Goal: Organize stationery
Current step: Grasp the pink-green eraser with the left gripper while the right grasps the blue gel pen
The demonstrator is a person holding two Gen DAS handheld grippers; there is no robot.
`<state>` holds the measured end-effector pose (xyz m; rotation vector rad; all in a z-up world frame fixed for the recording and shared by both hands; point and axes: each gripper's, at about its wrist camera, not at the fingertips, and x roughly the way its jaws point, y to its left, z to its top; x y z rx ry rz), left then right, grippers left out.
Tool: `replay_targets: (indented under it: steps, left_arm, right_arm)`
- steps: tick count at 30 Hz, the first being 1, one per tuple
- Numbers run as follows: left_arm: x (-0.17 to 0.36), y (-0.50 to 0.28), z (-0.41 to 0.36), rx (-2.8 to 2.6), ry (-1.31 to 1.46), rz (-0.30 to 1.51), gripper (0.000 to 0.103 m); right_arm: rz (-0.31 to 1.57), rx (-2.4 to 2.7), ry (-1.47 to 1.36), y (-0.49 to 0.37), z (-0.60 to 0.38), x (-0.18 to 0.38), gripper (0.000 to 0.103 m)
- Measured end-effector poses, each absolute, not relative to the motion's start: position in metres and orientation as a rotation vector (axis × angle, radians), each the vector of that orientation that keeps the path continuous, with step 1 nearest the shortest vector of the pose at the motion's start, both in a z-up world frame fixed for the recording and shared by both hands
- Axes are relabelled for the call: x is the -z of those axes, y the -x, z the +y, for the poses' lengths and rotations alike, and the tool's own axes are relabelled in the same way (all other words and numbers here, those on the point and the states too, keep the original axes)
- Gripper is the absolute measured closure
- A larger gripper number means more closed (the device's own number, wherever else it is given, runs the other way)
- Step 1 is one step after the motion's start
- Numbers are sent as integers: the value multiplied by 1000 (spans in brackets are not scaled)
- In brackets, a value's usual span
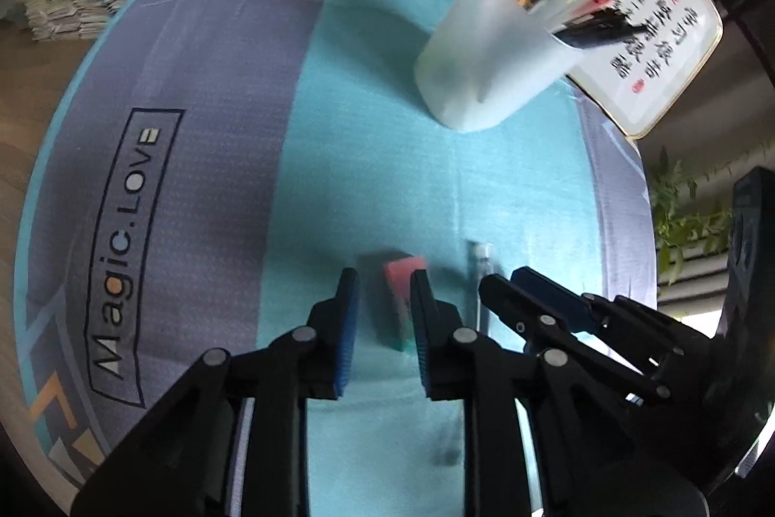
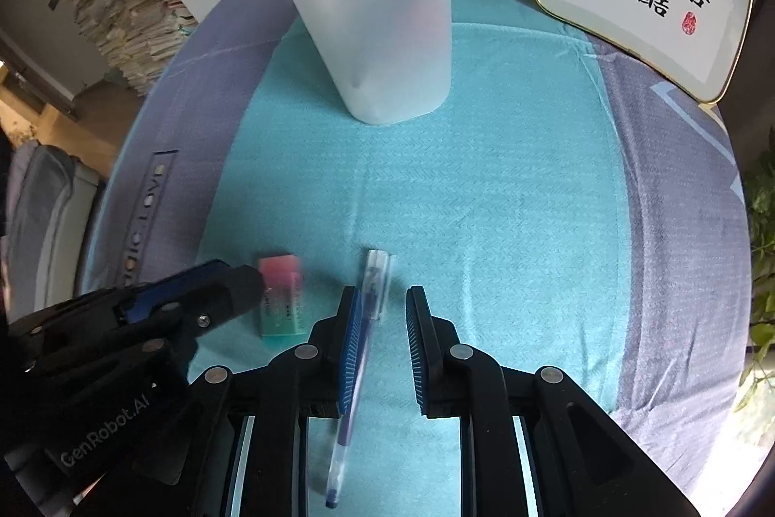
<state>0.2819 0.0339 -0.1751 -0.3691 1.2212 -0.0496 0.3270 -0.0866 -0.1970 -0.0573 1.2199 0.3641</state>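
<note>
In the left wrist view, the left gripper [image 1: 385,277] is hovering with its jaws spread open around a pink-and-green eraser [image 1: 398,274], which is lying on the teal cloth [image 1: 368,129] low in the centre of the frame; no contact is visible. This view is hiding most of the clear pen [image 1: 479,262] behind the right gripper [image 1: 499,277], which is entering from the lower right. The right wrist view is showing the whole pen [image 2: 361,352], lying diagonally between the parted fingers of the right gripper [image 2: 382,289], close against the left pad. There the eraser [image 2: 282,294] is sitting left of centre. The frosted cup [image 2: 382,37], full of pens, is standing at the top centre.
</note>
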Motion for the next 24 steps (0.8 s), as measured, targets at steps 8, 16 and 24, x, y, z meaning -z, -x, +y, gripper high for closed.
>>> replay_targets:
  steps: [8, 16, 24]
  left_arm:
    - [177, -277, 47, 20, 387, 1219, 71]
    - [172, -279, 27, 50, 340, 1214, 60]
    - [186, -290, 10, 40, 288, 1227, 68]
  right_arm:
    - [1219, -371, 46, -335, -81, 200, 83]
    - [1130, -372, -4, -316, -107, 176, 93]
    - [1018, -376, -42, -289, -132, 133, 93]
